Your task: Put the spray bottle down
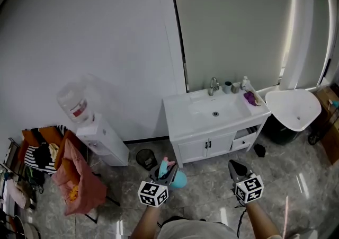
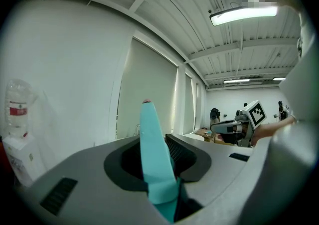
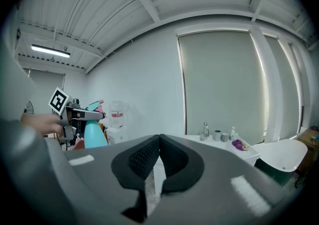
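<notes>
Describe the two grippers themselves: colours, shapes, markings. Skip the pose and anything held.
The left gripper and the right gripper look alike: smooth grey bodies narrowing to two jaws lined with black ribbed pads. Each carries a white cube printed with black square markers. The forearms behind them show no sleeves.

Glossy floor (image 1: pixel 207 196); smooth plastic spray bottle (image 1: pixel 176 179)
</notes>
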Motion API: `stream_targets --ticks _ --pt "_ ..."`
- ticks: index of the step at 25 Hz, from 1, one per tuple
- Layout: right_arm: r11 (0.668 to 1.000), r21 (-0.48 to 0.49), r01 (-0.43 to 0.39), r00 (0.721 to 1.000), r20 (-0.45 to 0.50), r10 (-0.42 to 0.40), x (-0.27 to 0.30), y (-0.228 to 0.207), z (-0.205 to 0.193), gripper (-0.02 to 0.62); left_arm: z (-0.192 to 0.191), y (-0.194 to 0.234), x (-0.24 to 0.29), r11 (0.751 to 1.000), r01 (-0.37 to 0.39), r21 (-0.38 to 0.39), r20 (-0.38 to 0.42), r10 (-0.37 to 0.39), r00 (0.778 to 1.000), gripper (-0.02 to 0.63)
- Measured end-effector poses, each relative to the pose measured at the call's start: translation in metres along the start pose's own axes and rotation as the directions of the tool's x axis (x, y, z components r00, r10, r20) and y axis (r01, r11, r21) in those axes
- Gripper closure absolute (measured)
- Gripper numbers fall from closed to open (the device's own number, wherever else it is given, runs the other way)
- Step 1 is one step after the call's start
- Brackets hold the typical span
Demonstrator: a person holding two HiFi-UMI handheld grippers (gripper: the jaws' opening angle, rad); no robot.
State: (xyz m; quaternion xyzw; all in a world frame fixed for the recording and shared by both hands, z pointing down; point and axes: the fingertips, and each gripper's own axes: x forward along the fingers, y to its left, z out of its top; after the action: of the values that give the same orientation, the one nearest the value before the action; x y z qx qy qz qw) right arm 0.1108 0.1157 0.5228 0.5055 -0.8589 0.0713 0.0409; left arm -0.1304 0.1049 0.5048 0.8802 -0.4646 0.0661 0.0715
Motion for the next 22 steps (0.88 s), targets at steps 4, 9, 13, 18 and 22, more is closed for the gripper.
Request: stream_targets --ticks 4,9,13,18,22 --pt "1.000 0.002 -0.014 1.000 -0.007 0.014 -0.001 -0.010 -0.004 0.584 -0.002 -0.008 0.004 1.000 -0.009 -0.007 -0.001 0.009 1.000 0.492" --pt "1.000 0.006 -0.031 0.999 -0.014 0.031 0.011 -0.014 -0.006 0.584 -0.002 -0.003 0.011 1.000 -0.018 -0.007 -0.004 0.018 1.000 0.492" --pt "0.999 0.009 -0.038 0.999 -0.027 0.038 0.027 -0.017 -0.009 0.584 -0.004 0.008 0.022 1.000 -0.023 -0.015 -0.009 0.023 1.000 0.492" --pt "1.000 0.007 -0.024 0.999 -0.046 0.024 0.053 -0.025 -0.015 0.584 -0.010 0.030 0.041 0.999 -0.014 -0.030 -0.013 0.013 1.000 0.492" --pt "1.000 0.005 -0.003 0.999 -0.051 0.004 0.086 -0.036 -0.010 0.584 -0.005 0.059 0.066 0.999 0.000 -0.033 -0.011 0.000 1.000 0.492"
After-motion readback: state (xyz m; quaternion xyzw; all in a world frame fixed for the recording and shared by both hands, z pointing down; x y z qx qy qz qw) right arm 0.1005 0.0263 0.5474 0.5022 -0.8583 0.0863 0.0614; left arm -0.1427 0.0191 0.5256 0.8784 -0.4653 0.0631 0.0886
